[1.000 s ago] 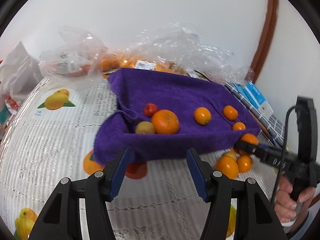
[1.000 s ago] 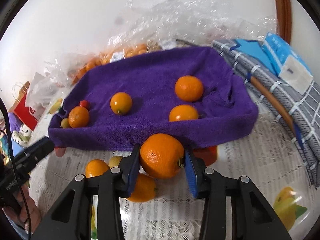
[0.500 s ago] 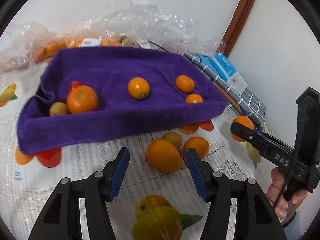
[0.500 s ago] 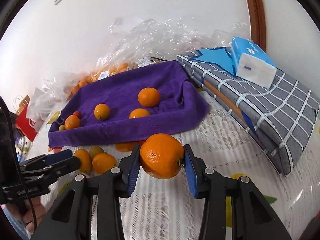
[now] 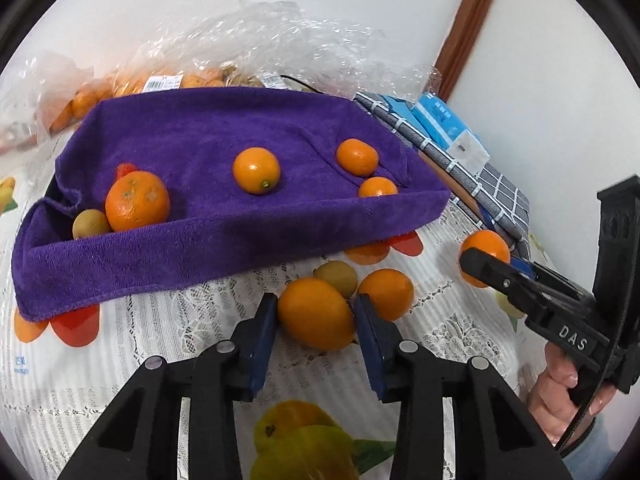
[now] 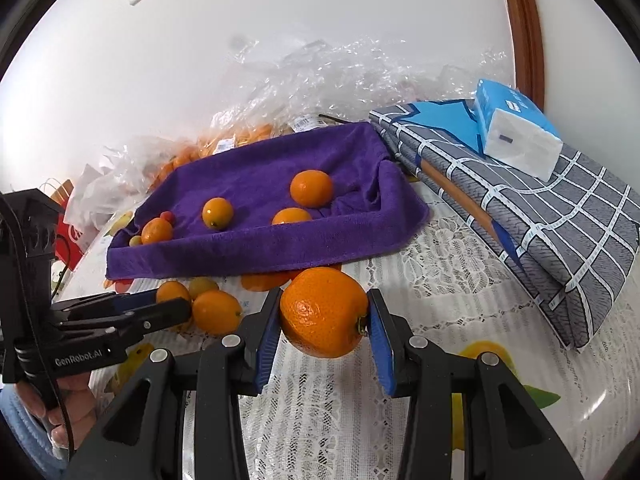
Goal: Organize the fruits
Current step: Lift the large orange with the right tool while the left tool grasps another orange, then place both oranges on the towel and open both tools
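Observation:
A purple towel (image 5: 208, 248) (image 6: 256, 256) lines a tray that holds several oranges and small fruits. My left gripper (image 5: 316, 322) is open, its jaws on either side of an oval orange (image 5: 316, 314) lying on the tablecloth, with small gaps to the pads. Another orange (image 5: 388, 292) and a greenish fruit (image 5: 336, 276) lie just behind it. My right gripper (image 6: 323, 322) is shut on a large orange (image 6: 323, 312), held above the table in front of the tray; it also shows in the left wrist view (image 5: 482, 254).
Clear plastic bags of oranges (image 6: 240, 136) lie behind the tray by the wall. A folded grey checked cloth (image 6: 540, 216) with a blue tissue pack (image 6: 516, 128) lies to the right. A red bag (image 6: 66, 232) stands at the far left.
My left gripper has moved forward and now straddles the oval orange. My right gripper, still holding the large orange, has shifted slightly nearer the tray.

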Motion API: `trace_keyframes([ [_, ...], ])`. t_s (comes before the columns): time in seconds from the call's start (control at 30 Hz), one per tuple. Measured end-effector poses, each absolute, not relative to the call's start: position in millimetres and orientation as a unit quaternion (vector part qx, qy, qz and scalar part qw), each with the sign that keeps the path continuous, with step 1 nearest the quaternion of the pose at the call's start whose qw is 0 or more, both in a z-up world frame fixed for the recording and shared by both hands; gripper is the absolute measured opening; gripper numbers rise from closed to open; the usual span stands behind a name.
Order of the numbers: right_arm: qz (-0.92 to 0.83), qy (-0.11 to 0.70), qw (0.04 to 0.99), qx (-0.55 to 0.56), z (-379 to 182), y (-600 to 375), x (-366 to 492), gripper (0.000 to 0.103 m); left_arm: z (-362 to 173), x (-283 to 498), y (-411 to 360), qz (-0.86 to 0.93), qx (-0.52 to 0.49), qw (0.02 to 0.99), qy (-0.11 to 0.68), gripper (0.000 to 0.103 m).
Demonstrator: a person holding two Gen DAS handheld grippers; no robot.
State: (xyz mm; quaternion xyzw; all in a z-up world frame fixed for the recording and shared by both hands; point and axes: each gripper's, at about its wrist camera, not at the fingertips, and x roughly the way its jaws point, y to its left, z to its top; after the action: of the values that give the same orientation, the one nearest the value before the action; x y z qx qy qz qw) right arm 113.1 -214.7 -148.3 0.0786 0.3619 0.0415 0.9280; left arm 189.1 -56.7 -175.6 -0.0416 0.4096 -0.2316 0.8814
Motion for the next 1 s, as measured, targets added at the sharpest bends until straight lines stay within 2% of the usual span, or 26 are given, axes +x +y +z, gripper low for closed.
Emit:
trace_keyframes([
  [0.57, 0.016, 0.364, 0.926, 0.099, -143.2, -224.9, 112.3, 0.041, -156.8, 178.0, -29.7, -0.233, -0.081, 0.894, 0.374, 0.037],
  [0.8, 0.006, 0.339, 0.938, 0.072, -108.1, -220.9, 122.2, 0.041, -138.2, 179.3, 5.2, -0.205, -0.116, 0.902, 0.362, 0.037],
  [1.0, 0.018, 0.316, 0.947, 0.058, -86.0, -217.0, 153.2, 0.041, -112.9, 211.6, 11.3, -0.164, -0.108, 0.919, 0.342, 0.037],
])
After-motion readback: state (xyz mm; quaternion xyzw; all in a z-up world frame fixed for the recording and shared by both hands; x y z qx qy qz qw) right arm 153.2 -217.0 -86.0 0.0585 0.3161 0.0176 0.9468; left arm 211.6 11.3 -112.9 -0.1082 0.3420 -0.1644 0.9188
